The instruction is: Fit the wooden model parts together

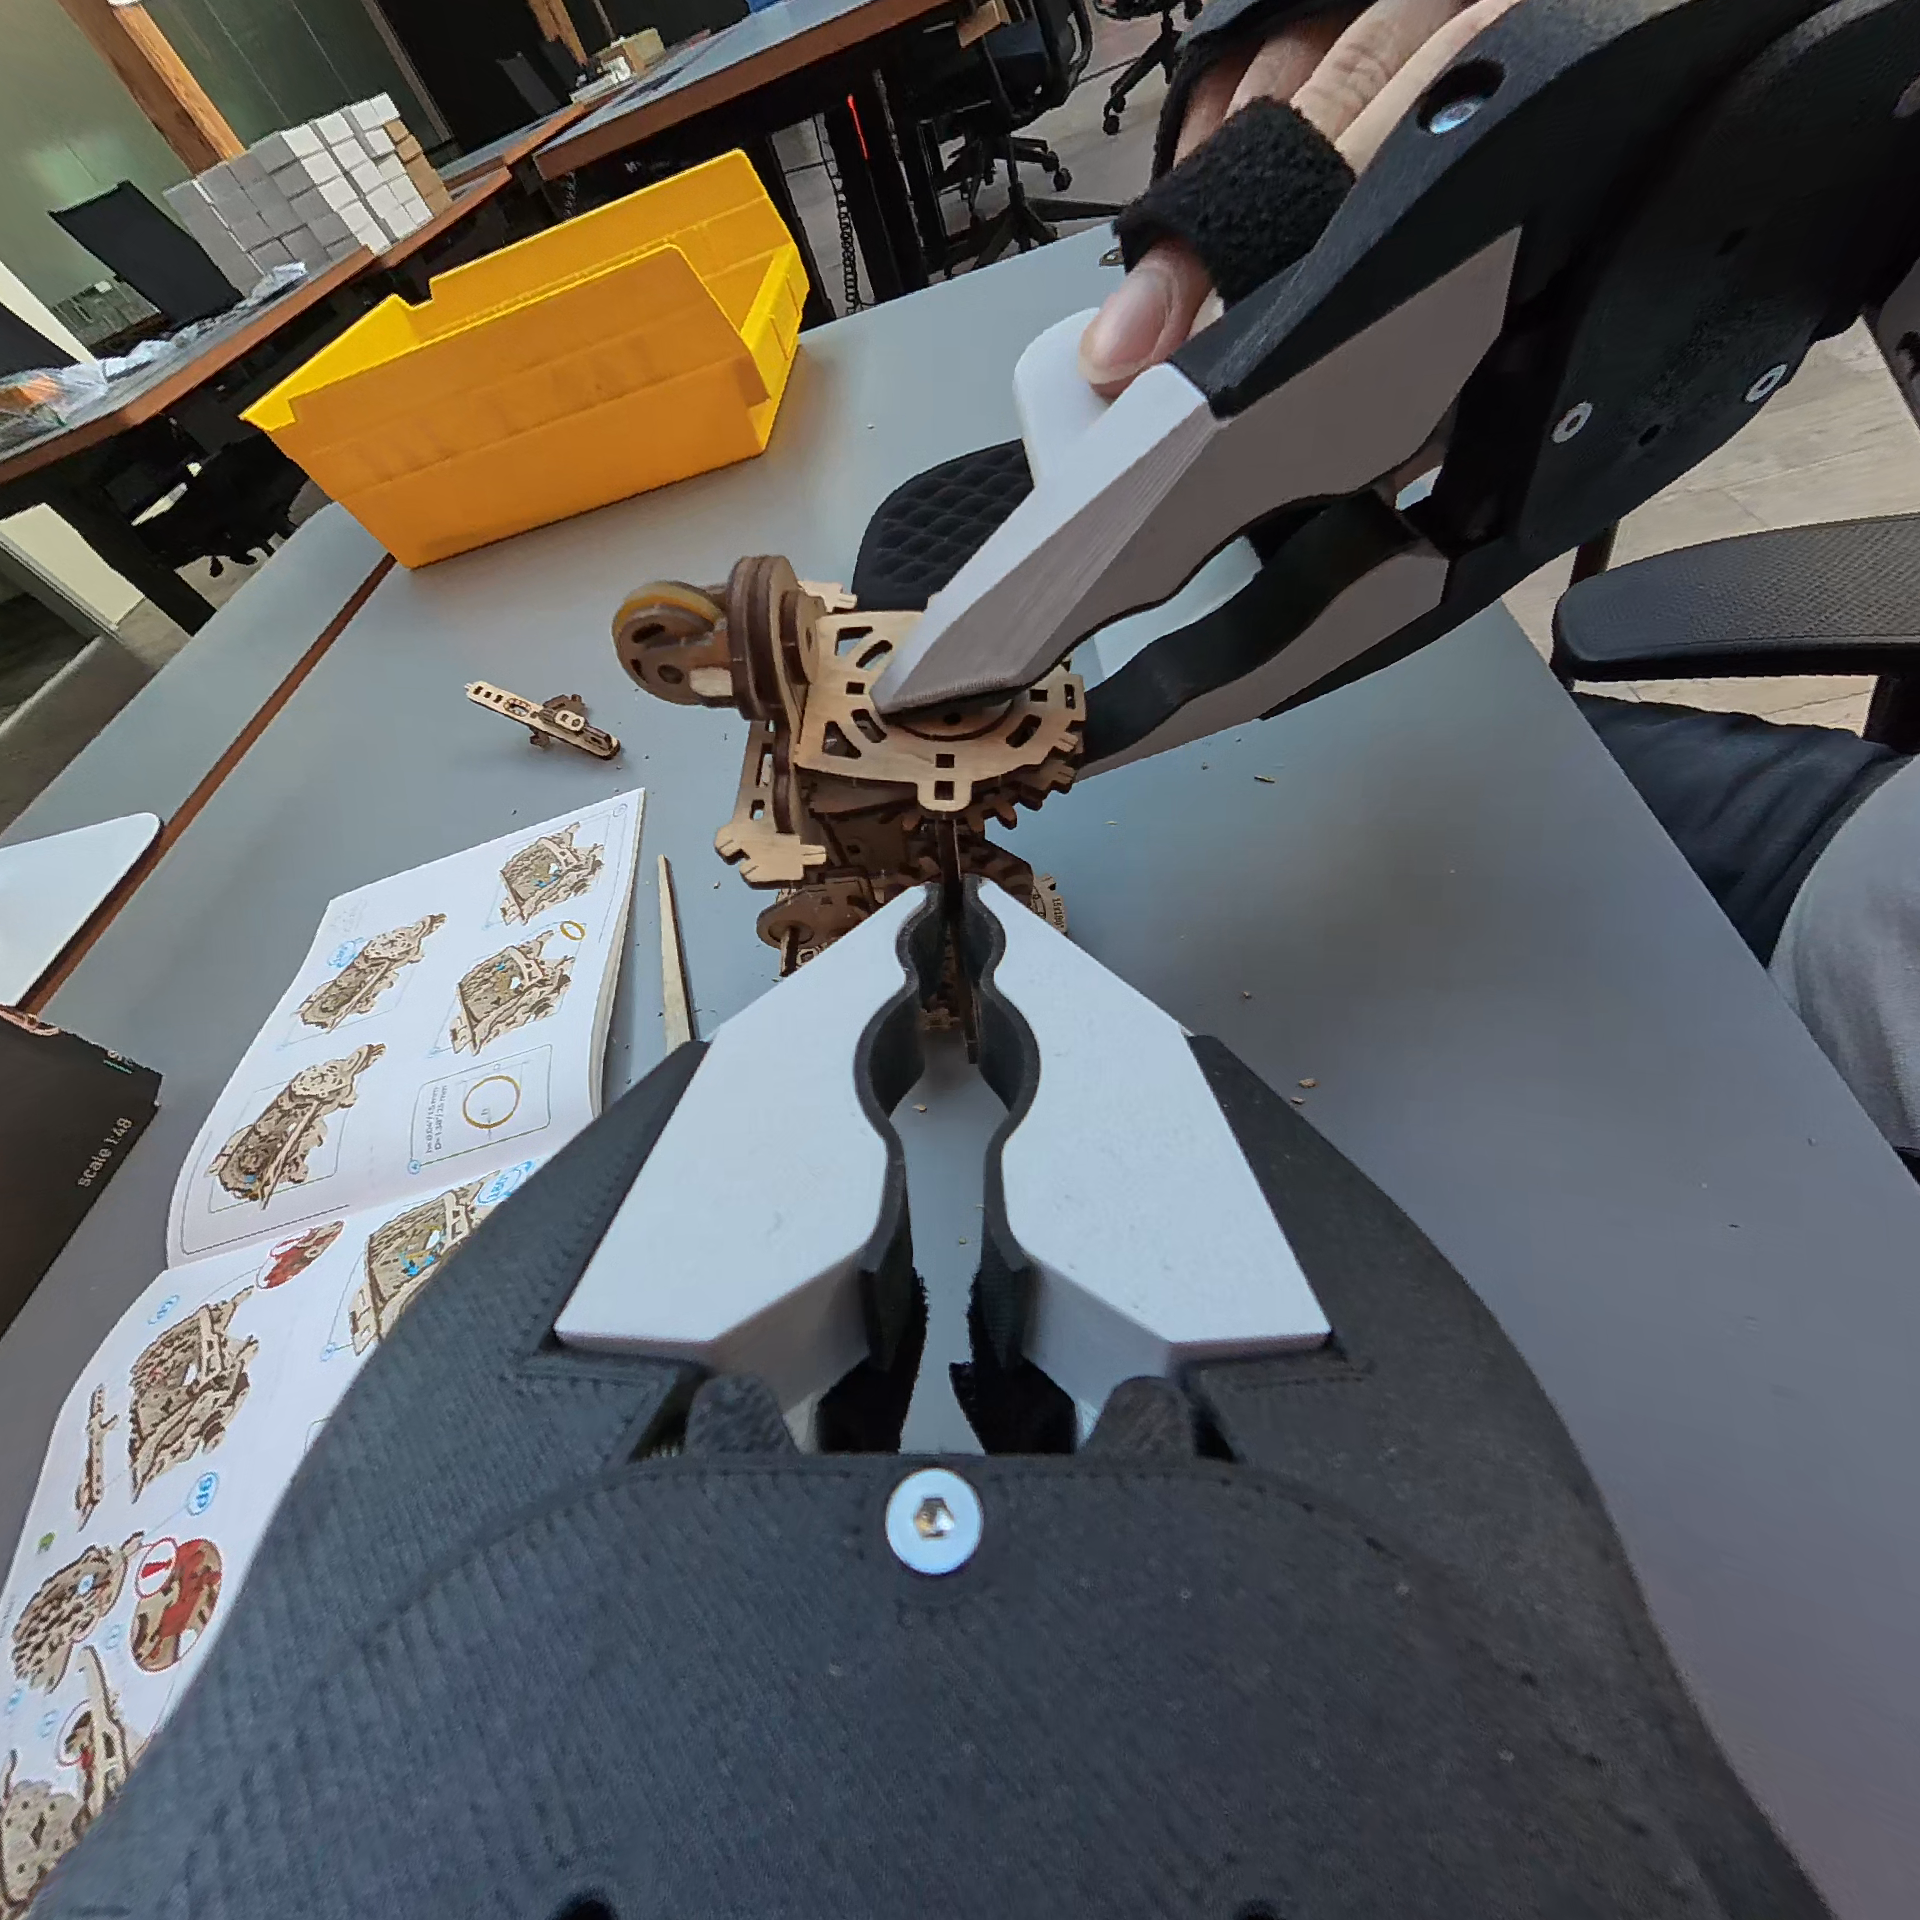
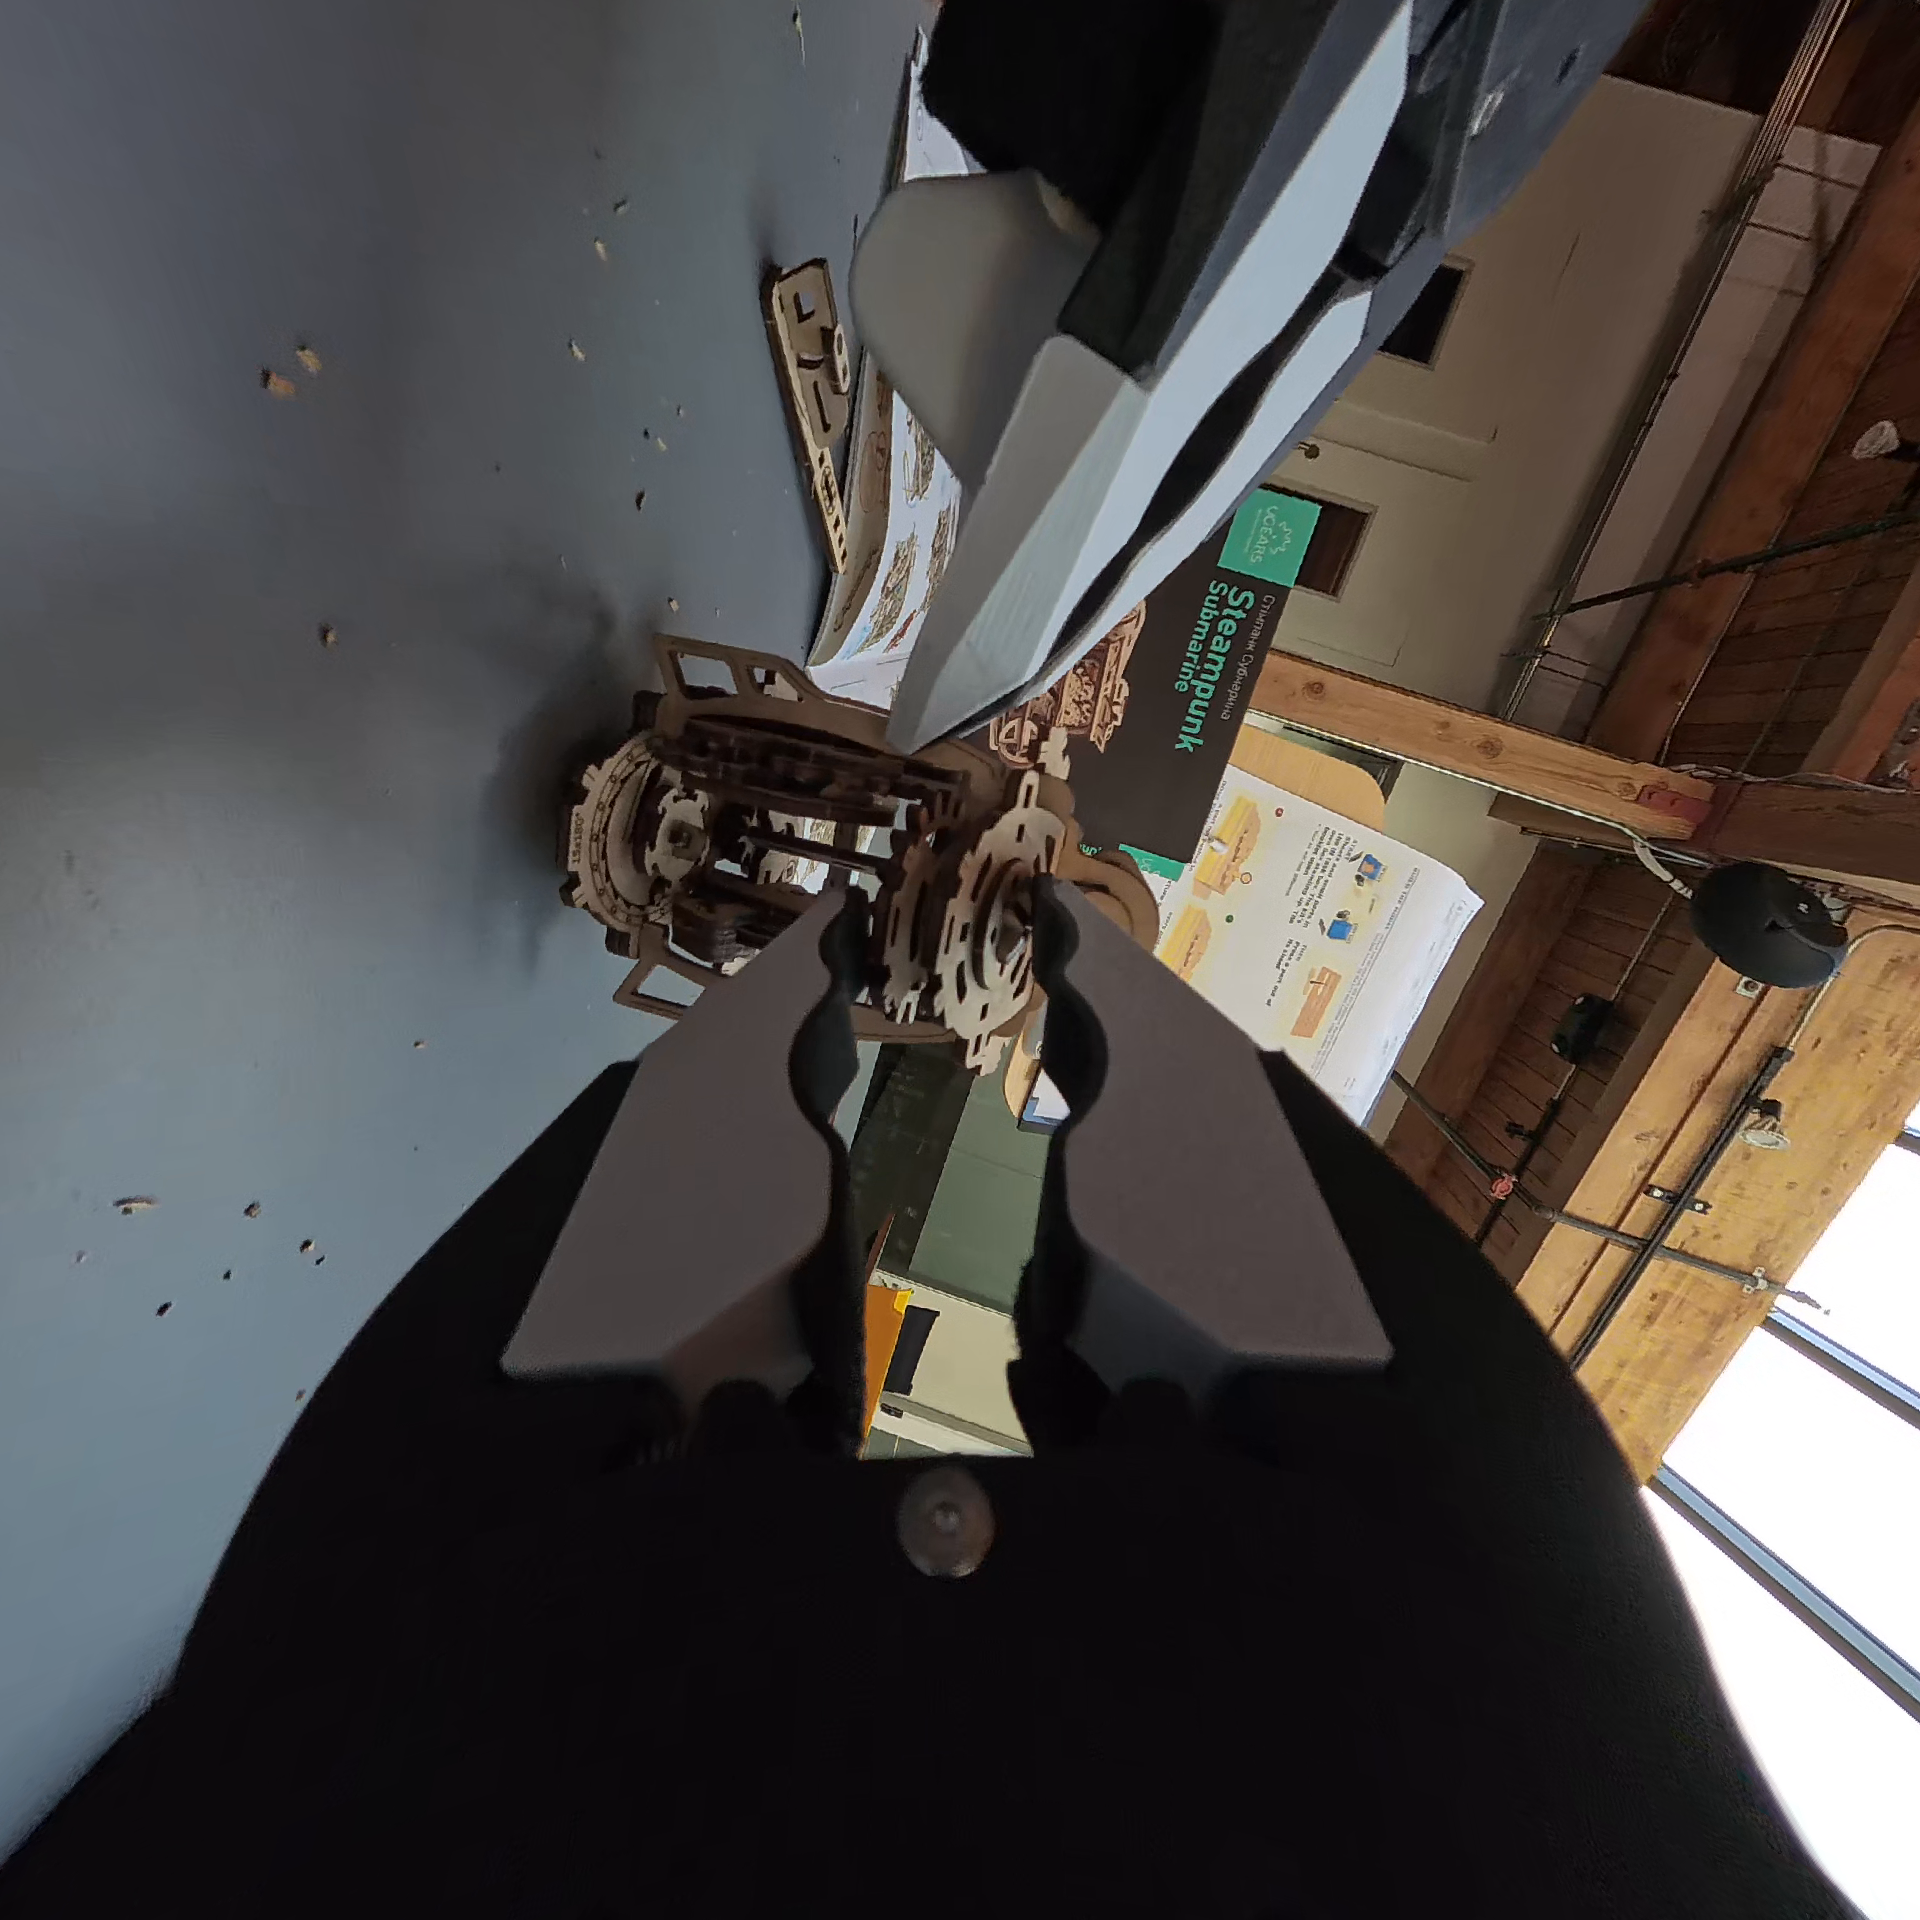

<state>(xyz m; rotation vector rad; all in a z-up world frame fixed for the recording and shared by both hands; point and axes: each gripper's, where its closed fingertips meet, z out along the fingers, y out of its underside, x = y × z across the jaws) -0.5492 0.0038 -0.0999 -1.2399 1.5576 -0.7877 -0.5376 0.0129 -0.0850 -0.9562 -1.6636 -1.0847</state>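
Note:
A half-built wooden model (image 1: 831, 717) of gears and cut-out plates stands on the grey table (image 1: 1403, 987). My left gripper (image 1: 948, 909) is shut on a thin dark plate at the model's lower near side. My right gripper (image 1: 1003, 717) comes in from the upper right and is shut on the gear assembly at the model's top. In the right wrist view the right gripper (image 2: 943, 904) clamps a stack of pale gear wheels (image 2: 971, 935) on the model (image 2: 717, 831). The left gripper (image 2: 925, 722) reaches in from above, its tip at the model.
A small loose wooden part (image 1: 545, 717) and a wooden stick (image 1: 675, 961) lie left of the model. An open instruction booklet (image 1: 416, 1039) lies at the front left. A yellow bin (image 1: 540, 364) stands at the back. A dark box (image 2: 1195, 665) and a cut-out wooden sheet (image 2: 816, 416) lie nearby. Wood crumbs dot the table. The tips of both grippers are at nearly the same place.

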